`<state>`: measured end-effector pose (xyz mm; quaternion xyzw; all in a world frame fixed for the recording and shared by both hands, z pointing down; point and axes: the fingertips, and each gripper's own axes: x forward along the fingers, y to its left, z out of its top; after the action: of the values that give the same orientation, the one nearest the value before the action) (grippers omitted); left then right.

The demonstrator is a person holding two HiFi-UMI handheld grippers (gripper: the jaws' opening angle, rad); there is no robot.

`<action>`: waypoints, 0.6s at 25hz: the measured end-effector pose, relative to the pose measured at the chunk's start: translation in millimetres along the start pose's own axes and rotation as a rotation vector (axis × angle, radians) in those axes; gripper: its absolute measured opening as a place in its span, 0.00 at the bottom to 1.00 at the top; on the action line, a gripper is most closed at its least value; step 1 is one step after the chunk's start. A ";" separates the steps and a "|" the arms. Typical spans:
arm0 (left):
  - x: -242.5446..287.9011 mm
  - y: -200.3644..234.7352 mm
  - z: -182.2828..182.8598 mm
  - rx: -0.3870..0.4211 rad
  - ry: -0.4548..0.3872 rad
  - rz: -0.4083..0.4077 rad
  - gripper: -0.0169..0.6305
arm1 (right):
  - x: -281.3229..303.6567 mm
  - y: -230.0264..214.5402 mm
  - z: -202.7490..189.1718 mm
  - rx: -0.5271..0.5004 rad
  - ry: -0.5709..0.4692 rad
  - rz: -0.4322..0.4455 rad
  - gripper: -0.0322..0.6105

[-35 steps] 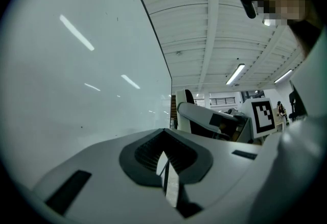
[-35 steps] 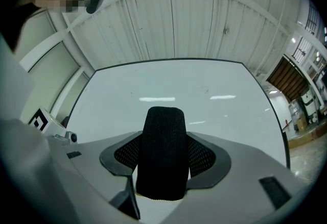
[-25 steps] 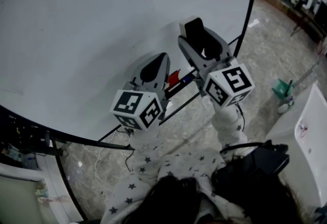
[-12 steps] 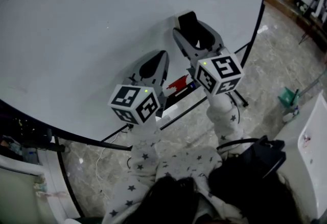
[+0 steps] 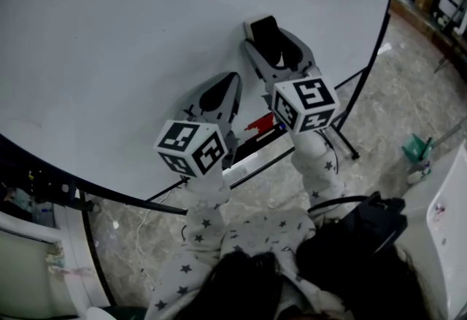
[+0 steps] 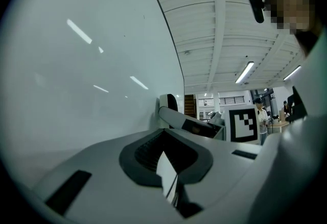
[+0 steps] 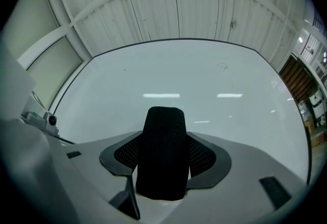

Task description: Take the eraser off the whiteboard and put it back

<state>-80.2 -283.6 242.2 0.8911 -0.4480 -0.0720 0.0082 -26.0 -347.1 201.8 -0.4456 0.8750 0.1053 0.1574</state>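
A black felt eraser (image 5: 267, 39) sits upright between the jaws of my right gripper (image 5: 271, 45), which is shut on it. Its far end is at the whiteboard (image 5: 131, 27); I cannot tell if it touches. In the right gripper view the eraser (image 7: 163, 151) fills the gap between the jaws, with the whiteboard (image 7: 194, 80) behind it. My left gripper (image 5: 221, 95) is lower left of it, near the board's bottom edge, shut and empty. In the left gripper view its jaws (image 6: 166, 159) meet, and the eraser (image 6: 169, 102) is beyond.
The marker ledge (image 5: 255, 138) under the board carries a red thing (image 5: 258, 122) and a blue pen. The board's black stand legs (image 5: 343, 138) reach onto the marble floor. A white counter (image 5: 445, 202) and a green object (image 5: 417, 145) lie at the right.
My right gripper has carried the eraser leftward along the board, closer to the left gripper. The left gripper has barely shifted. Both grips are unchanged.
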 end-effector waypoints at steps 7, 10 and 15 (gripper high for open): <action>0.6 0.7 1.8 -0.004 -0.008 -0.005 0.03 | 3.0 0.7 -4.0 -0.043 0.008 -0.035 0.45; 1.1 1.0 3.1 -0.004 -0.014 -0.006 0.03 | 5.5 2.3 -4.7 -0.057 0.004 -0.039 0.45; 2.8 2.2 4.8 -0.009 -0.017 -0.005 0.03 | 6.3 2.0 -4.8 -0.079 -0.004 -0.049 0.45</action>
<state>-80.9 -286.9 237.2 0.8916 -0.4454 -0.0815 0.0081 -32.0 -352.3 203.9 -0.4726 0.8586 0.1366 0.1439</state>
